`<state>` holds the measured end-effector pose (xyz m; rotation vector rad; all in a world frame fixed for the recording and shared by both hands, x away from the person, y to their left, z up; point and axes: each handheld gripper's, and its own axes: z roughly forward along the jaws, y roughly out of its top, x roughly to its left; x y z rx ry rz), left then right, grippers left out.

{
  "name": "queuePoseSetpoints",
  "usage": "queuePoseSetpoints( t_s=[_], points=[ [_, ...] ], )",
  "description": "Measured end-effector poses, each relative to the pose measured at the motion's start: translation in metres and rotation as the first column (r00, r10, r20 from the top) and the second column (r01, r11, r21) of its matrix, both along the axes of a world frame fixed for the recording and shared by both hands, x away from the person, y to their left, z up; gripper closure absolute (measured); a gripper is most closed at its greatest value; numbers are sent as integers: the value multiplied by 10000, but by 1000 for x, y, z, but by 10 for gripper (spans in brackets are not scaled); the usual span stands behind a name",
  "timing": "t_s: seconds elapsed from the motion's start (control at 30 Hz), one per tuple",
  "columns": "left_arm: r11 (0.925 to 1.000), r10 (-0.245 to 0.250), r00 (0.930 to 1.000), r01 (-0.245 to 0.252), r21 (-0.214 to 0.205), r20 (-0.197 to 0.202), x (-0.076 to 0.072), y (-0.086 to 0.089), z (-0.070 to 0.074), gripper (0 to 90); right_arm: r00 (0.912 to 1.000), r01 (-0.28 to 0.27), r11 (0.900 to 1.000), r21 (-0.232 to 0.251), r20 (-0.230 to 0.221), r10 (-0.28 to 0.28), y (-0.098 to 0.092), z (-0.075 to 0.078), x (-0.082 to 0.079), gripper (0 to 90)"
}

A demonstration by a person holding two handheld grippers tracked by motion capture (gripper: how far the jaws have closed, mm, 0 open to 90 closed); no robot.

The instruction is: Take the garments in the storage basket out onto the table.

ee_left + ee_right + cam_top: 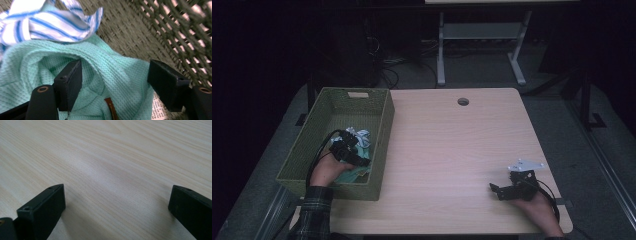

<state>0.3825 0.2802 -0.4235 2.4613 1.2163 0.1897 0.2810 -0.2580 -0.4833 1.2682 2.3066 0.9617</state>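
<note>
**Fingers spread over a mint cloth in a woven basket**

The fingers of the left gripper are blocky black pads, parted wide, with a mint-green cloth bunched between them. One pad is sunk against a soft fold of the cloth; the other stands clear of it beside the basket wall, so the cloth is not pinched. The cloth has a fine waffle knit and lies crumpled in rounded folds, with a small brown tab near its lower edge. Just above it sits a second cloth, thin and white with blue stripes, twisted into a loose knot. Both lie inside a rectangular olive-green basket of woven fibre, its side an open lattice that lets light through. Seen from above, the basket stands on the left edge of a pale wooden table with a smooth, straight grain and a round hole near its far edge.

The right gripper rests low over the bare tabletop near the right front corner, well apart from the basket. Its black pads are released and wide apart, holding nothing
</note>
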Motion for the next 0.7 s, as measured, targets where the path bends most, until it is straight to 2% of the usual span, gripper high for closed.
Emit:
queuePoseSetpoints(
  t_s=[0.1, 0.23, 0.3, 0.4, 0.47, 0.6, 0.63, 0.7],
  points=[
    [9998, 16, 9995, -11, 176, -308, 1, -1, -3, 325, 10000, 64, 10000, 25, -11, -64, 1, 0, 0, 4],
    [9996, -70, 9989, 83, 280, -462, 1, -1, -3, 422, 10000, 64, 10000, 21, -12, -64, 1, 0, 0, 4],
    [9993, -167, 9989, 181, 318, -428, 1, -1, -2, 503, 10000, 71, 10000, 24, -13, -70, 1, 0, 0, 4],
    [9993, -200, 9991, 212, 307, -374, -1, -2, 1, 689, 10000, 73, 10000, 24, -12, -73, 1, 0, 0, 4],
    [9995, -212, 9990, 220, 208, -388, -1, -1, 3, 774, 10000, 74, 10000, 24, -13, -74, 1, 0, 0, 4],
    [10000, -62, 9995, 62, 13, -325, -2, 0, 6, 831, 10000, 95, 10000, 23, -18, -95, 1, 0, 0, 4],
    [9998, 31, 9998, -34, -195, -185, -2, 3, 10, 836, 10000, 94, 10000, 25, -15, -94, 1, 0, 0, 4],
    [9993, 102, 9999, -104, -355, -49, -2, 4, 12, 837, 10000, 89, 10000, 23, -13, -89, 1, 0, 0, 4]
  ],
)
